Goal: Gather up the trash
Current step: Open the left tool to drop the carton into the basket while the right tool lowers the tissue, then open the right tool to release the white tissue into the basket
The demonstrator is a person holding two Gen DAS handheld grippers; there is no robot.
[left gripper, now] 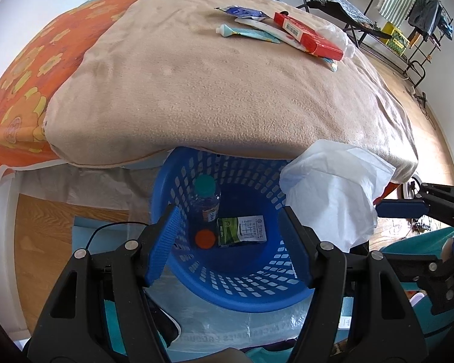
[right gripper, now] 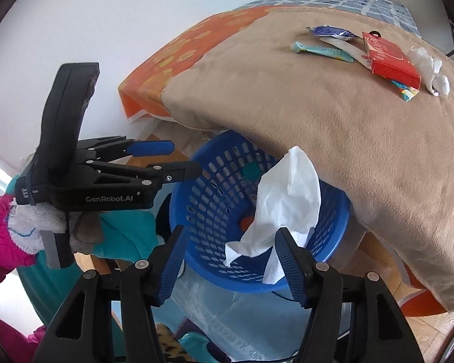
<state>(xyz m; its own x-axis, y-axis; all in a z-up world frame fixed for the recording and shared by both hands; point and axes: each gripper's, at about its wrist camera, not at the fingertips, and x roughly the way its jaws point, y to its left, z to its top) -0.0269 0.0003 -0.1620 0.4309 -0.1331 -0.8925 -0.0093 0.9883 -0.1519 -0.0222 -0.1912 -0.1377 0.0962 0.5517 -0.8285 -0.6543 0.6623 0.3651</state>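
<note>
Beige-blanketed bed [left gripper: 227, 96], blue basket [left gripper: 236, 290] on the floor below.
We've got both grippers angled down over it: left gripper [left gripper: 230, 242] apart, empty; right gripper [right gripper: 230, 260] apart, tissue [right gripper: 287, 199] draped between. Bottle [left gripper: 205, 196], milk carton [left gripper: 242, 230] inside.

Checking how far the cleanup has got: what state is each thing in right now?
Left gripper: open, empty, above the basket.
Right gripper: open, tissue clinging to one finger.
Tissue: crumpled, over the basket.
Blue basket: upright, partly filled.
Bottle: capped, in the basket.
Milk carton: lying in the basket.
Red box: on the bed.
Tube: capped, on the bed.
</note>
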